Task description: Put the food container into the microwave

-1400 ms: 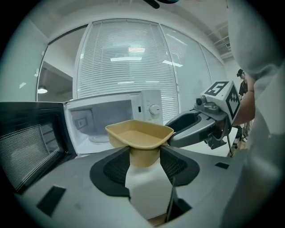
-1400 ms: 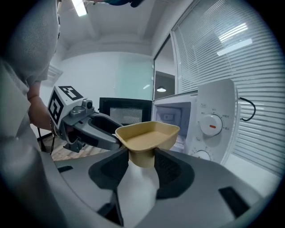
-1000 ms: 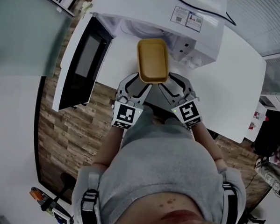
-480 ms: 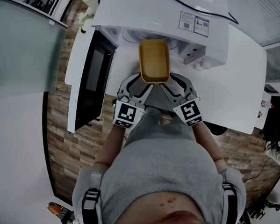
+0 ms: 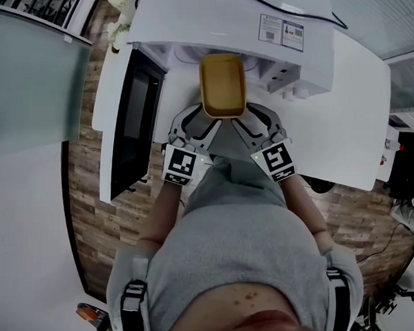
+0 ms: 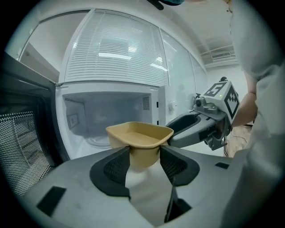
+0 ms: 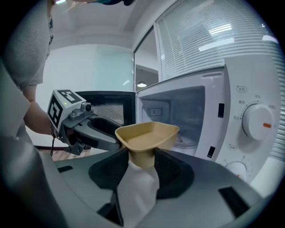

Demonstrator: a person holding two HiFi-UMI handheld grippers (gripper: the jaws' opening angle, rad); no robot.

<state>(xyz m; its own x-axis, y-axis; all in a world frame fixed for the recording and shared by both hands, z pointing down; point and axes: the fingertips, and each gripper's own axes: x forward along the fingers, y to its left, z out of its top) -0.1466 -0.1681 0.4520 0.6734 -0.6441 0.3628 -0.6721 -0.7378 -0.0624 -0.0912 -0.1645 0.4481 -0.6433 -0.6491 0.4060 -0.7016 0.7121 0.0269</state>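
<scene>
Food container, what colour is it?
The food container is mustard yellow, clearest in left gripper view.

Grey T-shirt (image 5: 237,246), dark buckled shoulder straps (image 5: 132,296), grey left tool (image 6: 144,156) and right tool (image 7: 141,160), black-and-white marker cubes (image 5: 181,165).

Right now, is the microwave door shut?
No, the microwave door stands swung wide open, left of the held yellow container.

Open microwave mouth (image 6: 104,118), door (image 5: 132,116) at left
</scene>
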